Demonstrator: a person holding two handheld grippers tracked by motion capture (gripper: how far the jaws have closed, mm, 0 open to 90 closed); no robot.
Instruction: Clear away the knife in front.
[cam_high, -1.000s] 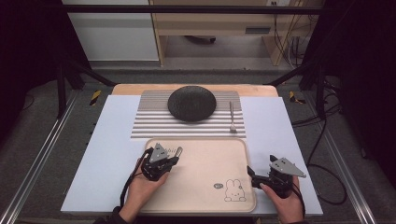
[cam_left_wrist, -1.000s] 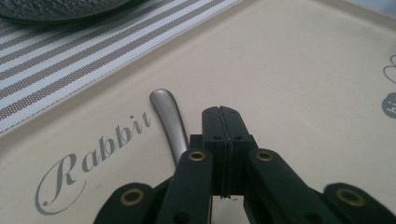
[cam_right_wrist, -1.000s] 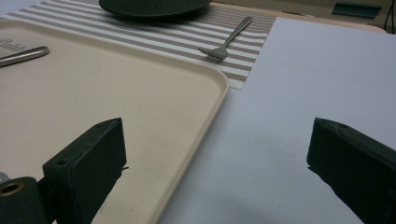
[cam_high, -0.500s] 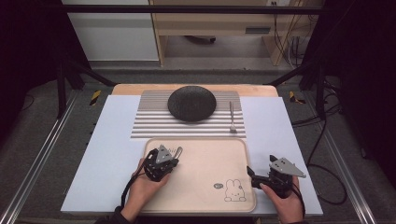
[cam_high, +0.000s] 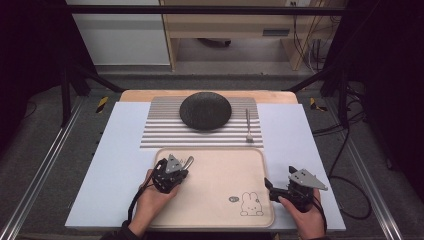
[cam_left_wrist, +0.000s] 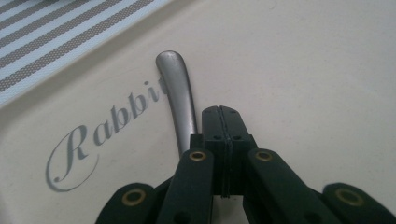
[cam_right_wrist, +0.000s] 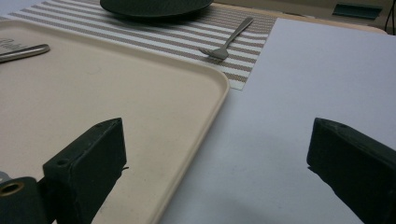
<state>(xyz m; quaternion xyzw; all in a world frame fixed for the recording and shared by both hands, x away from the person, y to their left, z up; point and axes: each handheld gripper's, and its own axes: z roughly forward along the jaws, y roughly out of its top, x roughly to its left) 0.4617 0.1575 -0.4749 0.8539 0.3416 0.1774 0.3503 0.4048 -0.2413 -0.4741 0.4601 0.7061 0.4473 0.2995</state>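
Note:
A metal utensil handle (cam_left_wrist: 175, 88) lies on the beige tray (cam_high: 210, 150) near its far left corner, beside the printed word "Rabbit". My left gripper (cam_left_wrist: 219, 112) is shut, its jaws pressed together just right of the handle, which passes under their left side. Nothing shows between the tips. From above, the left gripper (cam_high: 181, 168) is over the tray's left part, with the utensil handle (cam_high: 189, 161) poking out beyond it. My right gripper (cam_high: 272, 190) is open at the tray's right edge. In its own view, the right gripper (cam_right_wrist: 217, 154) straddles the tray rim (cam_right_wrist: 219, 93), holding nothing.
A dark round plate (cam_high: 205, 111) and a fork (cam_high: 248, 125) rest on a striped placemat (cam_high: 160, 132) beyond the tray. Everything sits on a white mat (cam_high: 115, 150). A rabbit drawing (cam_high: 248, 205) marks the tray's near right corner. Metal rails flank the table.
The left hand and gripper have shifted very slightly to the right over the tray. The right gripper has stayed put and stayed open.

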